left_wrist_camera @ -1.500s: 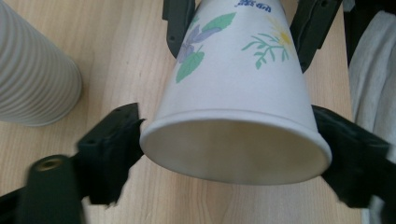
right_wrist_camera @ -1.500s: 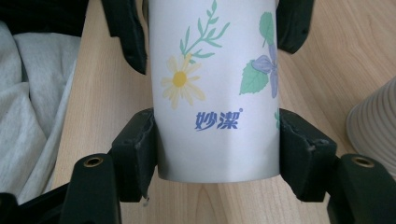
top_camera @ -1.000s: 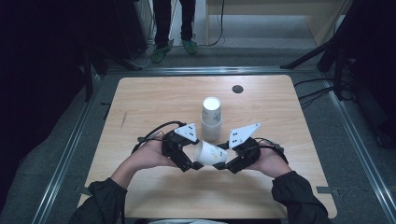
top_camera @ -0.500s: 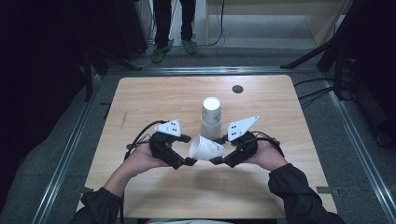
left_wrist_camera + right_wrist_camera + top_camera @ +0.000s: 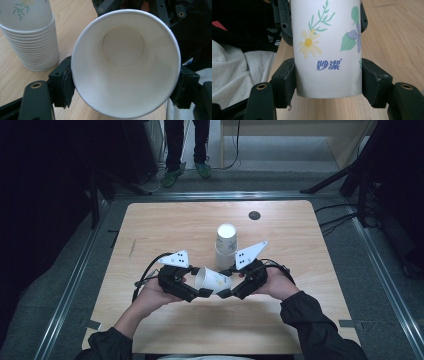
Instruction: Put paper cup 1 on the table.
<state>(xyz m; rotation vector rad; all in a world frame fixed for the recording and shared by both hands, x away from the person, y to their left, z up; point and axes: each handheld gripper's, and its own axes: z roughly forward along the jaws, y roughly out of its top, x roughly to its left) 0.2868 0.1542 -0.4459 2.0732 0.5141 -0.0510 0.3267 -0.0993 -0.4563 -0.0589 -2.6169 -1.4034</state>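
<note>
1. While the paper cup [image 5: 212,279] lies on its side in the air between the two hands, above the near middle of the wooden table [image 5: 165,230], both tools have hold of it at once, which reads as a handover
2. The right gripper [image 5: 226,292] is pressed onto the cup's narrow bottom end; in the right gripper view its pads [image 5: 284,80] sit flat against the printed wall on both sides, near the base, so the cup cannot roll or droop
3. The left gripper [image 5: 204,293] has just been closing, with the cup between its jaws; in the left gripper view the pads [image 5: 65,82] touch the rim end of the cup [image 5: 125,62] on either side, and the open mouth faces straight into that camera
4. Gripping at opposite ends leaves each tool room to work without the jaws colliding, and a hold across the widest part, near the stiff rolled rim, likely spares the thin wall from buckling
5. The stack of cups [image 5: 226,246] stands upside down just beyond the hands, close enough to suggest that the single cup belongs with it
6. My judgement is that the right tool should let go only once the left hold is firm, otherwise the light cup could tip out
</note>
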